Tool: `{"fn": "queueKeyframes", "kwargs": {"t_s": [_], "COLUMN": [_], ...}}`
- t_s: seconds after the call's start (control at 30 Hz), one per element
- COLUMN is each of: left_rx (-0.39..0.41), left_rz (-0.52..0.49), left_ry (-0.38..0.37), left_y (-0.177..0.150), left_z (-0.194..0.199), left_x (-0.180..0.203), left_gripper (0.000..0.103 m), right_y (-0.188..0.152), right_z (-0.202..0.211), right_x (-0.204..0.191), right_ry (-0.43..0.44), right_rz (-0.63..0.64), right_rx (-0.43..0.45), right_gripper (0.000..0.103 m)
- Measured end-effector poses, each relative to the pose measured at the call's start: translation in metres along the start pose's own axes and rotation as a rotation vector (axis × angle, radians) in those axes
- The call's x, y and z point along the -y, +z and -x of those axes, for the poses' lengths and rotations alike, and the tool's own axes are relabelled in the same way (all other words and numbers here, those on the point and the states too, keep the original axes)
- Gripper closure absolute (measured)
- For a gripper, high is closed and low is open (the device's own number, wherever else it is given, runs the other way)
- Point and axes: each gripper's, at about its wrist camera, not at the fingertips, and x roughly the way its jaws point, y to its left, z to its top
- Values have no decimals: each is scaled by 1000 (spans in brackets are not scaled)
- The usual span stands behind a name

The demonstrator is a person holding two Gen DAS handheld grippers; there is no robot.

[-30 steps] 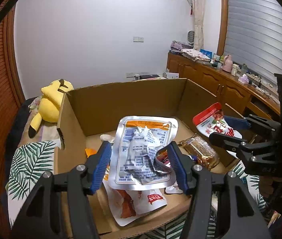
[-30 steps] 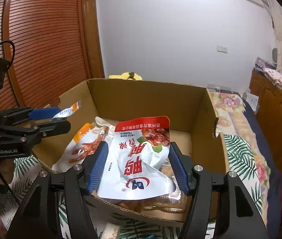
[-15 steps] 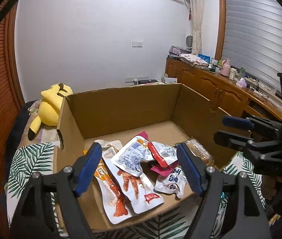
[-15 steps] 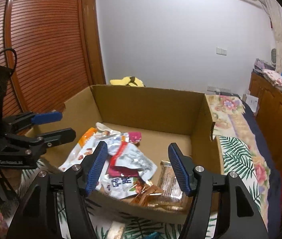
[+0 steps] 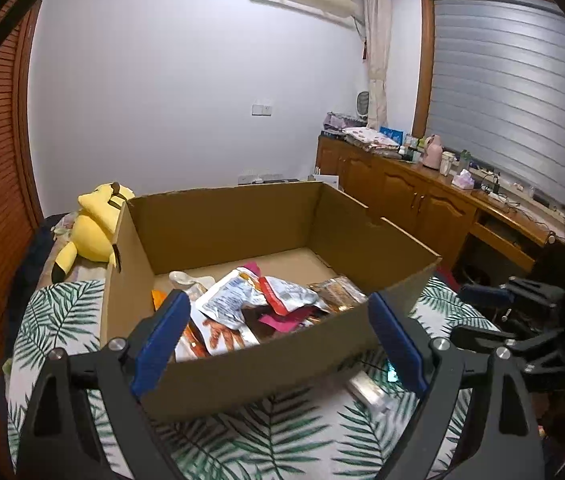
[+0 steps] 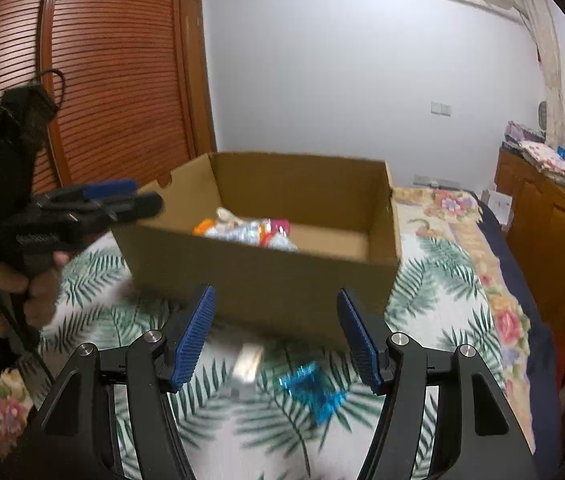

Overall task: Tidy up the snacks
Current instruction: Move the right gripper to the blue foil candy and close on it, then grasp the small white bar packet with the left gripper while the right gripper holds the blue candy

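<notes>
An open cardboard box [image 5: 242, 368] stands on the bed with a pile of snack packets [image 5: 250, 300] on its floor. My left gripper [image 5: 278, 340] hovers just in front of the box's near wall, jaws opening wide, nothing between them. In the right wrist view the left gripper [image 6: 110, 200] sits by the box's [image 6: 262, 272] left corner. My right gripper [image 6: 276, 336] is open and empty, pulled back from the box, above a silver packet [image 6: 246, 364] and a blue packet [image 6: 310, 392] lying on the bedspread. The right gripper [image 5: 482, 312] also shows at the right of the left wrist view.
A leaf-print bedspread [image 5: 262, 440] covers the bed. A yellow plush toy [image 5: 94, 232] lies behind the box's left side. Wooden cabinets [image 5: 422, 200] line the right wall, a slatted wooden door [image 6: 102, 80] the left. A hand [image 6: 38, 288] holds the left gripper.
Both grippers let go of their packets, which now lie in the box. Both have pulled back from the box, and the left jaws have spread wider.
</notes>
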Motion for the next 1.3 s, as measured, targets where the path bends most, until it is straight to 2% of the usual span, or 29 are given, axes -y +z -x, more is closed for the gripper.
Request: {"fn": "queueKeyframes", "kwargs": {"t_s": [0.2, 0.47, 0.9, 1.03, 1.1, 1.3], "left_rx": [0, -23, -98, -117, -128, -155], "left_rz": [-44, -36, -24, -6, 7, 25], "left_ry": [36, 39, 40, 21, 8, -7], "left_y": [-15, -32, -63, -67, -69, -73], "left_z": [13, 21, -3, -10, -15, -28], "left_x": [13, 20, 27, 31, 33, 40], "left_gripper": [12, 12, 12, 12, 12, 12], "right_y": [-15, -29, -50, -57, -61, -69], "right_z": [-10, -34, -68, -71, -70, -55], "right_x": [14, 18, 17, 19, 21, 28], "right_ry": [-2, 15, 29, 20, 12, 10], "right_rz": [-6, 18, 98, 106, 105, 78], "right_rx": [-62, -150, -313, -340, -346, -320], "right_gripper": [46, 54, 58, 63, 76, 79]}}
